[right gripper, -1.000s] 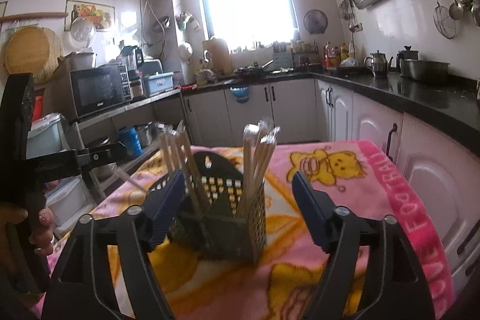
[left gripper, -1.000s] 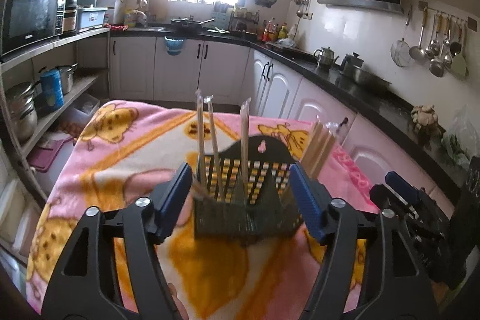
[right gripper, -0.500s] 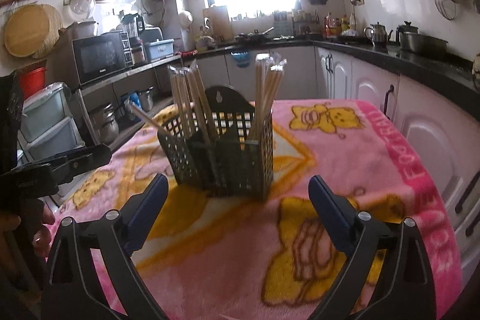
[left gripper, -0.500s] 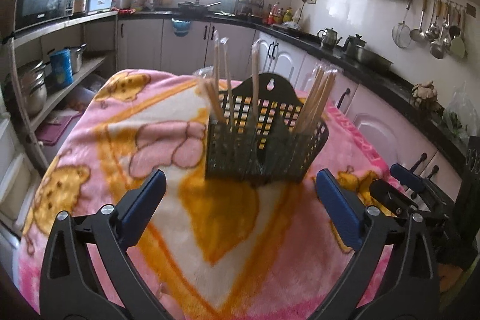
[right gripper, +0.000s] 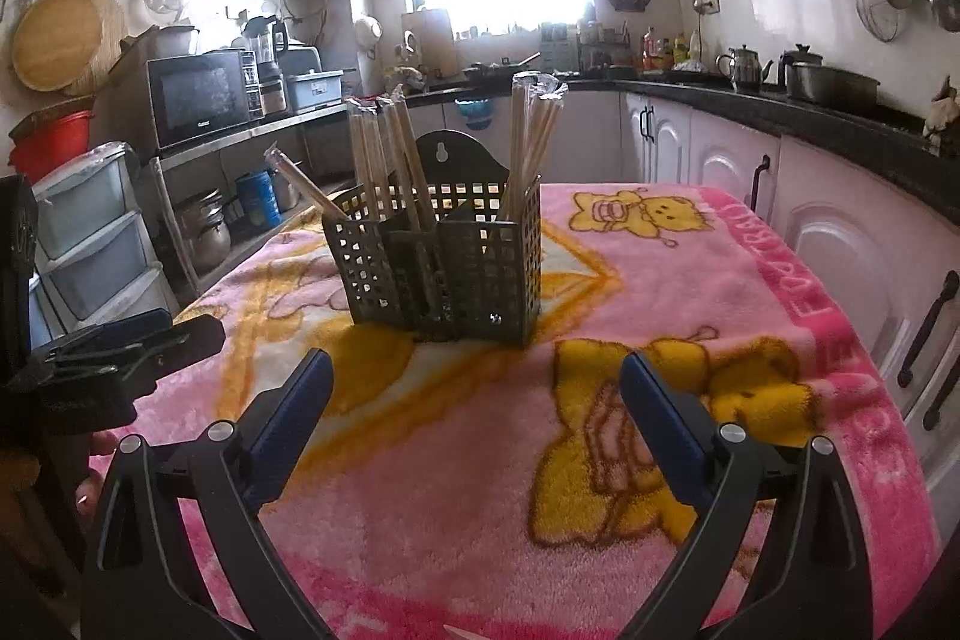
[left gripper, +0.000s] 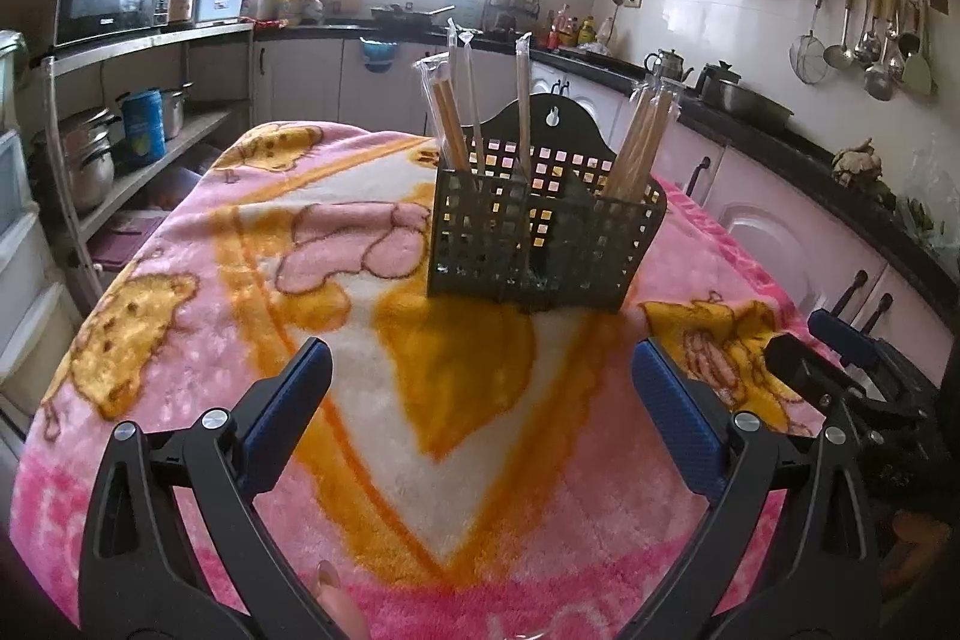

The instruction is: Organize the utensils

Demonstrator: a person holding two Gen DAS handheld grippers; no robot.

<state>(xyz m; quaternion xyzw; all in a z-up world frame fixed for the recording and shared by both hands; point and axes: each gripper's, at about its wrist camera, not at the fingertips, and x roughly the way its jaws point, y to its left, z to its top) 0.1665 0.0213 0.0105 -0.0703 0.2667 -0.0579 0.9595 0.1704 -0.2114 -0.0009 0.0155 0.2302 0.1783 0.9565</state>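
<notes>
A dark perforated utensil basket stands upright on a pink and orange blanket; it also shows in the right wrist view. Wrapped wooden chopsticks stand in its compartments, with more at its right end and in the right wrist view. My left gripper is open and empty, well short of the basket. My right gripper is open and empty, also short of it. Each gripper shows at the edge of the other's view.
Kitchen counters with white cabinets run along the right and back. A shelf with a microwave, pots and plastic drawers stands on the left. The blanket's edge drops off on the right.
Both grippers have pulled back from the basket and opened wider. The basket now stands farther off, with all the chopsticks left in it.
</notes>
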